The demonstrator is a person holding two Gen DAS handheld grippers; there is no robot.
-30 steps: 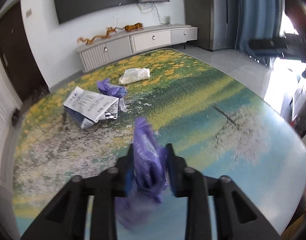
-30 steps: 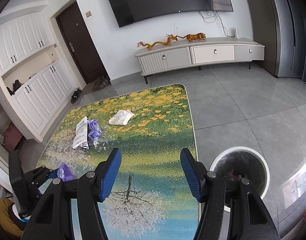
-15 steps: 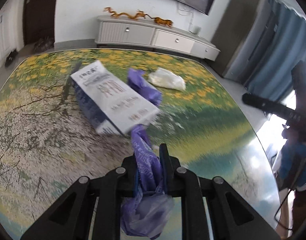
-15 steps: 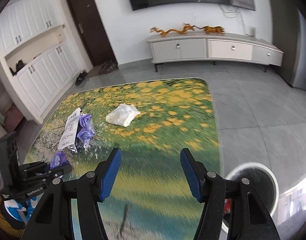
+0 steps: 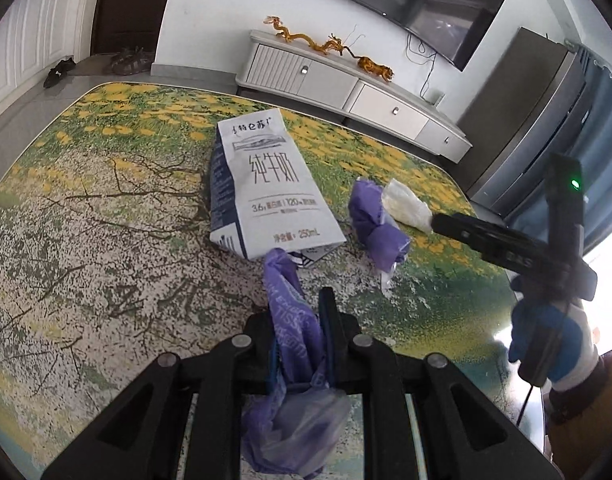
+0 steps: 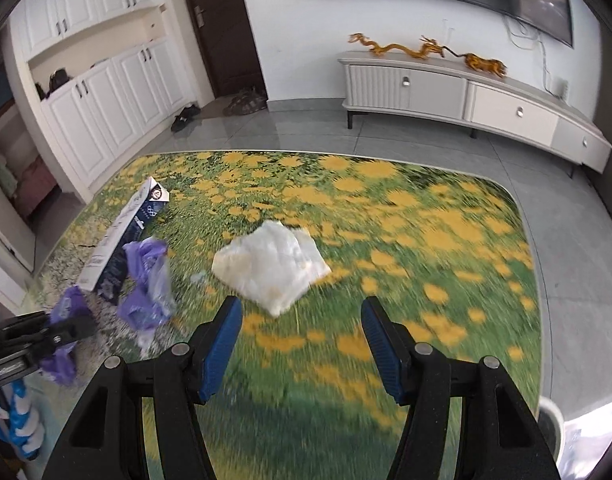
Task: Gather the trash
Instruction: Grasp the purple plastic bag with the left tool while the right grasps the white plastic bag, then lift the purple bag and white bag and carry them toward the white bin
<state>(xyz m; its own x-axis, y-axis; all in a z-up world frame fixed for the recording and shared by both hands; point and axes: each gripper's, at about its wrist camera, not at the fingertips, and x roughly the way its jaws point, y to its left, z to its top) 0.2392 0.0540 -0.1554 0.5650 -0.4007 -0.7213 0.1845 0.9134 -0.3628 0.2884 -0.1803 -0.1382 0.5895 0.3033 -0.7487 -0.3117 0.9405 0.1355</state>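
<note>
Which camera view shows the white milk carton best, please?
The left wrist view. There the milk carton lies flat on the table with its printed front face fully visible and sharp. In the right wrist view the carton appears only edge-on at the left, small, partly behind a purple wrapper.

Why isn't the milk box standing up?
Tipped over. The milk box lies flat on the table, printed front facing up.

Crumpled purple wrapper point(image 5: 293, 320) pinched upright in black jaws at the near edge; white and navy milk carton point(image 5: 265, 192) lying flat just beyond it; second purple wrapper point(image 5: 376, 226) twisted, to the carton's right; crumpled white tissue point(image 6: 271, 266) farther right, flat on the flowered tabletop
</note>
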